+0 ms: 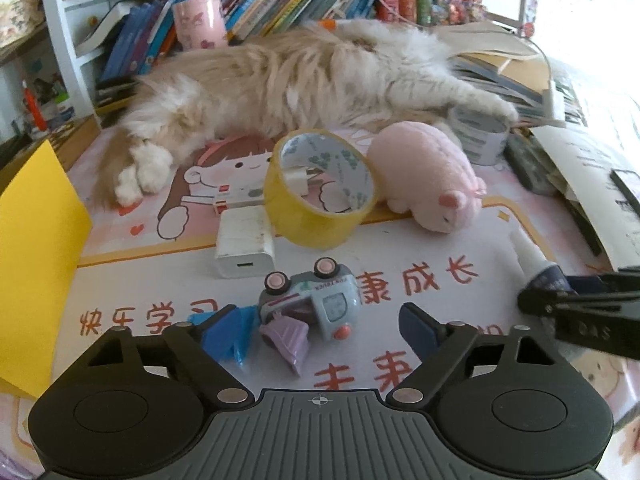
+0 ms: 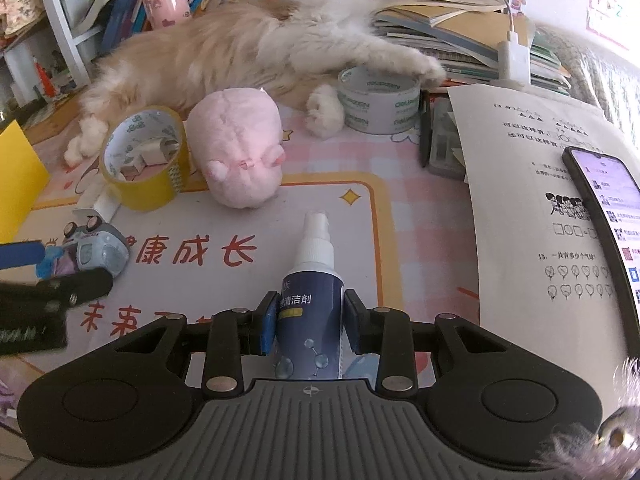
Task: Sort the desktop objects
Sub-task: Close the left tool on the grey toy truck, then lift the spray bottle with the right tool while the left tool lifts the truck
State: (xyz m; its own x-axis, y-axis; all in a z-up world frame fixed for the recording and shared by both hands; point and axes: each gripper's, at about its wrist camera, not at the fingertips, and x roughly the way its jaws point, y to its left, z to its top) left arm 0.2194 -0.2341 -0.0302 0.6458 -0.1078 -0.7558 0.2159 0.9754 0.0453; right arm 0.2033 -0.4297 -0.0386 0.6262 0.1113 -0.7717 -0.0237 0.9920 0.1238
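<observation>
A pale blue toy car [image 1: 320,296] with pink wheels lies tipped on the desk mat, a lilac plastic piece [image 1: 290,340] against it. My left gripper [image 1: 324,322] is open around the car; its left pad is close to the lilac piece, and a clear gap remains on the right side. My right gripper [image 2: 308,320] is shut on a spray bottle [image 2: 312,280] with a dark blue label and white nozzle, both pads pressing its sides. The right view also shows the toy car [image 2: 100,252] at the far left.
A long-haired cat [image 1: 300,80] sprawls across the back of the desk. In front of it are a yellow tape roll [image 1: 320,192], a pink plush [image 1: 428,176], a white charger [image 1: 244,244] and a clear tape roll [image 2: 378,100]. A phone [image 2: 604,216] rests on a worksheet [image 2: 520,184].
</observation>
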